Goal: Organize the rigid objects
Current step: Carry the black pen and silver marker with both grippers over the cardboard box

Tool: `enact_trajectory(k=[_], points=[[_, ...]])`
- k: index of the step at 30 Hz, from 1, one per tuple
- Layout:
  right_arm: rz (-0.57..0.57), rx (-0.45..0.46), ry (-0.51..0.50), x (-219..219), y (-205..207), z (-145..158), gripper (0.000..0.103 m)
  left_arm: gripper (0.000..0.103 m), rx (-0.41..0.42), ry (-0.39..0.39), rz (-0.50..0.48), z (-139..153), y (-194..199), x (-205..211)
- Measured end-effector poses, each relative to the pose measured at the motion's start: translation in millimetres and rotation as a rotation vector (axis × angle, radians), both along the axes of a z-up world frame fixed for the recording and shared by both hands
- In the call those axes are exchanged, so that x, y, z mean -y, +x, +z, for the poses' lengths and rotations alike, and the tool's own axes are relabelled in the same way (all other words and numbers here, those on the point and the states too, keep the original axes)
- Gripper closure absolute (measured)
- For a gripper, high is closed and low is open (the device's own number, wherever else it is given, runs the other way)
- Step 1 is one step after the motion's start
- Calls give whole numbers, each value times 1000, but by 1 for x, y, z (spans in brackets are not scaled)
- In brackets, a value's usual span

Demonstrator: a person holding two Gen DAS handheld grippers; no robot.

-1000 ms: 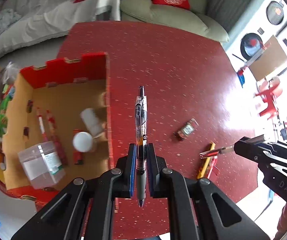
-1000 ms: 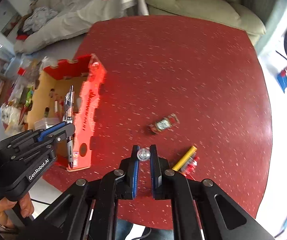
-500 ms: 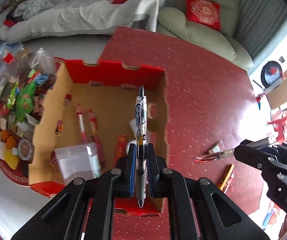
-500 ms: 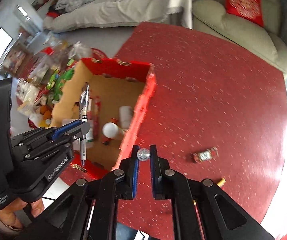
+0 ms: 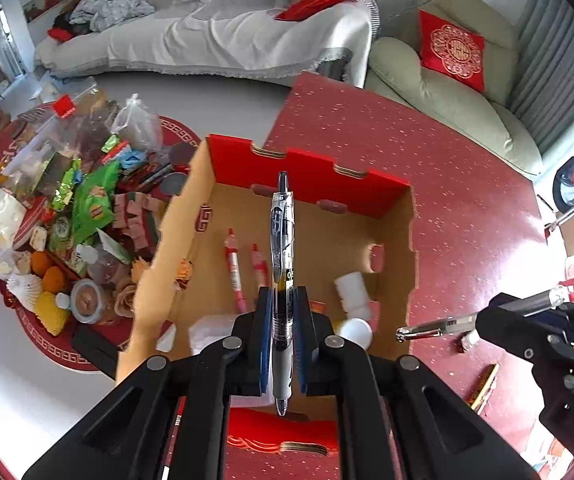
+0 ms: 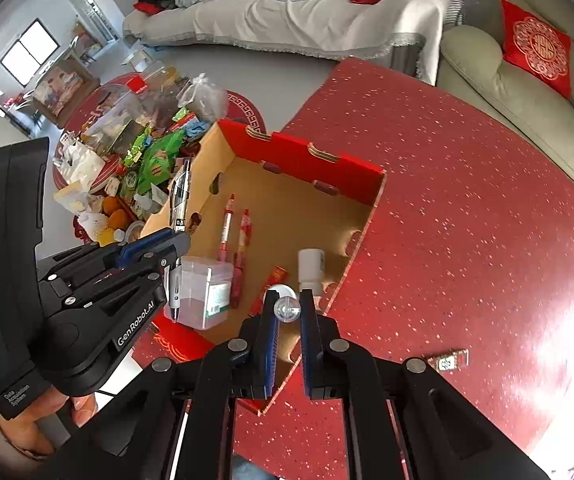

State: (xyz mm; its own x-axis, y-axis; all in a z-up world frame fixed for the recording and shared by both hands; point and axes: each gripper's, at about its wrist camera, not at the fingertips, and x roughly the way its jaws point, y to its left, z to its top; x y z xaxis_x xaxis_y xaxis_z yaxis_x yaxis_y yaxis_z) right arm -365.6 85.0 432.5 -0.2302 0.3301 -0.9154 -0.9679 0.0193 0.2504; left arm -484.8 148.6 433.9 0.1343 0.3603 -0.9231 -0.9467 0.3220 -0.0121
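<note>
Left wrist view shows the left gripper (image 5: 283, 344) clenched on a black pen (image 5: 281, 256) above the open box (image 5: 311, 168), the right gripper (image 6: 287, 312) grasping a silver pen (image 5: 435, 326) near its right wall; best release low, over bare floor.

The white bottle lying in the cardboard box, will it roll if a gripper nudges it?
Probably: the white bottle lies on its round side on the flat floor of the cardboard box. It looks like plastic, so likely stiff and light.

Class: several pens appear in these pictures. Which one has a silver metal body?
The silver pen clamped in the right gripper. The left gripper holds a clear black-ink pen; the two pens in the box are red.
</note>
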Motion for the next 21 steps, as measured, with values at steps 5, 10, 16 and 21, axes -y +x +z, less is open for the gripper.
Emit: enact_trajectory(k=[5,10,16,21], points=[[22,12,1,-11,-9,-2,92,93,-8,7,19,-2,-8,-5],[39,16,-4,-19,-14,-4,92,93,-12,7,25,-5,-11,-9],[48,22,-2,-27,-17,-5,92,93,-22,6,24,-9,-11,-13],[33,5,-17,-33,-16,-9,92,93,-32,4,25,-15,-12,-18]])
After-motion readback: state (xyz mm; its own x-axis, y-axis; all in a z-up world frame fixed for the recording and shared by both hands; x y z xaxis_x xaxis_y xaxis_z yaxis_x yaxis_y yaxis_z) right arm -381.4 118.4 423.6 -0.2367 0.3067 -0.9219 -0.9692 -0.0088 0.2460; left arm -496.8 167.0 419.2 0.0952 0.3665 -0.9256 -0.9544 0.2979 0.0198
